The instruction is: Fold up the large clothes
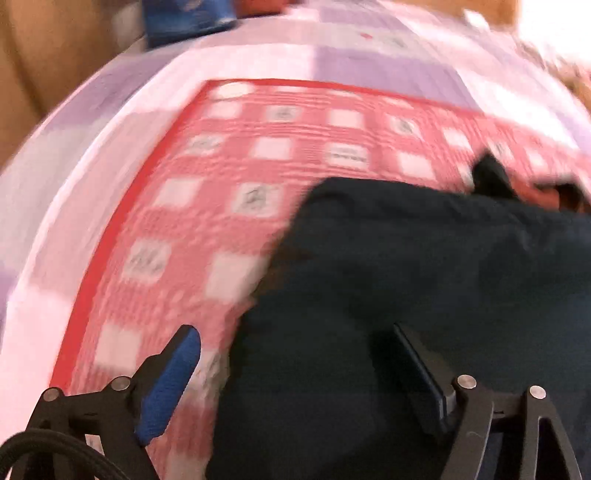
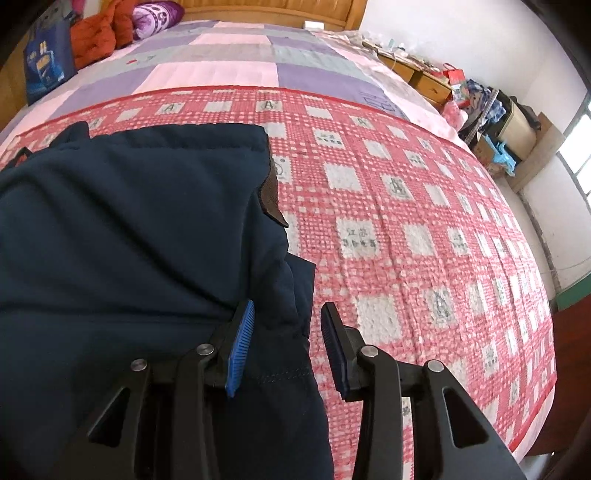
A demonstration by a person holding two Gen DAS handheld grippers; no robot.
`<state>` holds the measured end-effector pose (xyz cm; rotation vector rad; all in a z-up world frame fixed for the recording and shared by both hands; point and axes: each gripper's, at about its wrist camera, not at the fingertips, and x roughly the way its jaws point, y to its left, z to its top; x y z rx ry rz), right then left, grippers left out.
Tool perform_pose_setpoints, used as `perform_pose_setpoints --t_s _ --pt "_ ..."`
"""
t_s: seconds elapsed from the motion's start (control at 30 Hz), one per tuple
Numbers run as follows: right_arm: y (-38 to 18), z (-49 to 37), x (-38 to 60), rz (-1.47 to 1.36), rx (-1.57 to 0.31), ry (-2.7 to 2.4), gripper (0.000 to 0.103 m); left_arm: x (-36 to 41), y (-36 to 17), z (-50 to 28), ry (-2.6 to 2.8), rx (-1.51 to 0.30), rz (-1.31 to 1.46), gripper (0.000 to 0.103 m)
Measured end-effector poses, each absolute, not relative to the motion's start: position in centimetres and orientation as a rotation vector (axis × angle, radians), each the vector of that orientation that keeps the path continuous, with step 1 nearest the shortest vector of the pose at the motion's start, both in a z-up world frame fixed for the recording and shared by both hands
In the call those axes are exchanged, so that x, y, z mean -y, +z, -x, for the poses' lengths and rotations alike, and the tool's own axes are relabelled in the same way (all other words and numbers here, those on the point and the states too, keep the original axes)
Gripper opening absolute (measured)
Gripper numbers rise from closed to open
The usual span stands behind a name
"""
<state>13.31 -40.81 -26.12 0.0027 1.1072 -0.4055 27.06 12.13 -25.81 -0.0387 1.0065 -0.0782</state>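
Dark navy padded jacket [image 2: 129, 229] lies on red-and-white checked blanket [image 2: 406, 229], toward its left side in right wrist view; brown-lined edge [image 2: 271, 195] shows at jacket's right border. Right gripper [image 2: 288, 343] jaws apart, straddling the jacket's right edge, nothing clamped. Left gripper [image 1: 295, 369] jaws spread wide over jacket's [image 1: 424, 277] left edge, left wrist view motion-blurred. Blanket [image 1: 221, 166] sits on a pink and purple patchwork bedsheet [image 2: 236, 62]. Blue bag [image 2: 46, 62], orange garment [image 2: 96, 37], purple pillow [image 2: 157, 14] at far end
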Motion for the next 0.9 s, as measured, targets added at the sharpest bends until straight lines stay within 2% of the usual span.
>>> perform_pose_setpoints --t_s 0.07,0.13,0.23,0.4,0.47,0.53,0.63,0.77,0.9 --pt "-26.1 -13.3 40.8 -0.002 -1.106 -0.402 0.041 -14.7 -25.0 -25.7 -0.061 -0.988 0.184 0.086" --pt "-26.0 -13.3 40.7 0.004 -1.107 -0.402 0.04 -14.6 -24.2 -24.3 -0.054 -0.962 0.153 0.086" --pt "-24.6 -13.2 39.5 0.079 -1.079 -0.436 0.04 -11.6 -22.9 -21.1 -0.141 -0.937 0.041 0.086" --pt "-19.4 -10.4 32.8 0.113 -0.873 -0.303 0.04 -4.2 -22.2 -14.9 -0.304 -0.956 -0.034 0.086" --pt "-18.4 -9.1 28.0 0.062 -0.858 -0.156 0.045 -1.5 -22.3 -12.4 -0.361 -0.98 0.003 0.086" --pt "-18.4 -8.1 24.3 0.037 -0.864 -0.061 0.06 1.0 -22.9 -9.9 -0.409 -1.02 0.067 0.086" --pt "-19.3 -6.2 18.6 0.067 -0.866 0.033 0.069 3.2 -24.2 -6.8 -0.428 -1.042 0.064 0.086" --pt "-23.2 -5.1 17.9 0.127 -0.955 0.017 0.07 2.4 -26.8 -5.4 -0.361 -1.013 -0.061 0.089" --pt "-24.5 -4.2 25.1 0.06 -0.954 -0.109 0.07 -1.5 -28.5 -6.5 -0.338 -0.979 -0.12 0.089"
